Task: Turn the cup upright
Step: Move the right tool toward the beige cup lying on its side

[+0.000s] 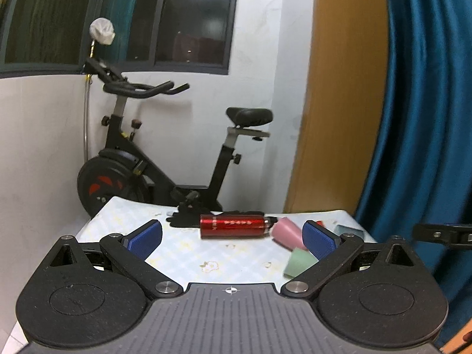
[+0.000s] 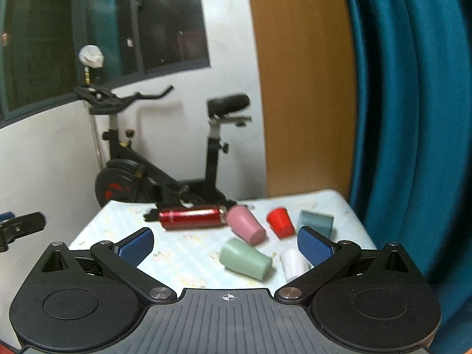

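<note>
Currently we are holding the right gripper (image 2: 225, 243) and left gripper (image 1: 233, 237) spread wide, empty, above the near edge of the pale patterned table (image 2: 188, 253). Nearest, the mint-green plastic cup (image 2: 246, 259) and white cup (image 2: 293, 264) are lying toppled; beyond them, the pink cup (image 2: 246, 228), red cup (image 2: 280, 222) and grey-blue cup (image 2: 315, 221). Crowding risks nudging neighbours or rolling the red metal bottle (image 2: 191, 217) off the far edge; freer room lies leftward.

On the tabletop (image 2: 183, 253) before me, a bottle (image 2: 191, 217) lies on its side along the far edge, with a glove (image 1: 183, 219) just behind it. Off its right end lies a tipped cup (image 2: 246, 228), then a second cup (image 2: 280, 222) and a third (image 2: 315, 221) toward the far right corner. Nearer me lie two more cups (image 2: 246, 259) (image 2: 293, 264), side by side on their sides; an exercise bike (image 2: 165, 159) stands beyond the far edge.
</note>
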`<state>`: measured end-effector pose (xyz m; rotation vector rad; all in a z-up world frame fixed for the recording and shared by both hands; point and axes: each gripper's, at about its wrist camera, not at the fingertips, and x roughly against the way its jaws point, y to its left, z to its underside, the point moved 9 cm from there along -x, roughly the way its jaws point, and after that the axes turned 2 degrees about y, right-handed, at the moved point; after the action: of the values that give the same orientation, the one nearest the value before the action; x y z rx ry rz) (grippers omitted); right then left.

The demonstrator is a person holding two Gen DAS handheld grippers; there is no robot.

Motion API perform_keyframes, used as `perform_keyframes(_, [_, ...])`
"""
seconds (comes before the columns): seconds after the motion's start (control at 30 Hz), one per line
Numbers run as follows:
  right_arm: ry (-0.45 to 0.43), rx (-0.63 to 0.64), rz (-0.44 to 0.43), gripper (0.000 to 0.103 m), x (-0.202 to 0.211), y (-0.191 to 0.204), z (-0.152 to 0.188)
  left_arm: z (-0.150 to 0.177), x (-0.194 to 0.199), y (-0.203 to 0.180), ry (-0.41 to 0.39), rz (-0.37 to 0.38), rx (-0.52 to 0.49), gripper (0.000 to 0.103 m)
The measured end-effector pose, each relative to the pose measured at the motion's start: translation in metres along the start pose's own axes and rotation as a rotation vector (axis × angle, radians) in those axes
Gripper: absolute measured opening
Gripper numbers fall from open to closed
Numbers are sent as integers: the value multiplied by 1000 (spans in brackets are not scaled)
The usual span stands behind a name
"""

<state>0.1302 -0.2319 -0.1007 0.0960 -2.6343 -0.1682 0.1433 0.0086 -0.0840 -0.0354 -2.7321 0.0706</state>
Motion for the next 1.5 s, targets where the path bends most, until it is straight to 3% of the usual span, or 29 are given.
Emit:
perform_keyframes(0.13, [-10,-10,54,103,-31,-40,15,11,-27,9,7,-45,6,102])
perform_keyframes(0.37, [38,-60,131,103,-93,-105,54,26,-66,29,96,-27,96,101])
perform_keyframes(0.47, [106,-89,182,103,-118,-133,69,30,-76,36,121,-26,131,101])
perform_keyframes(0.6, [171,-180,159,103,-133,-158,76,33,-84,43,122,-41,149,101])
perform_keyframes(0.93, [263,-92,205,103,-159,-162,85,42,-101,45,166,-45,192,100])
perform_keyframes(1.07, [249,-48,192,100,-164,-167,87,43,-105,47,172,-59,211,100])
perform_keyframes(1.2, [254,-46,214,88,-183,-185,85,47,-111,45,196,-66,228,100])
perform_keyframes(1.33, [323,-97,191,77,-215,-202,90,53,-117,34,235,-67,194,100])
perform_keyframes(1.5, [398,-156,150,74,-242,-211,104,66,-125,32,305,-76,195,100])
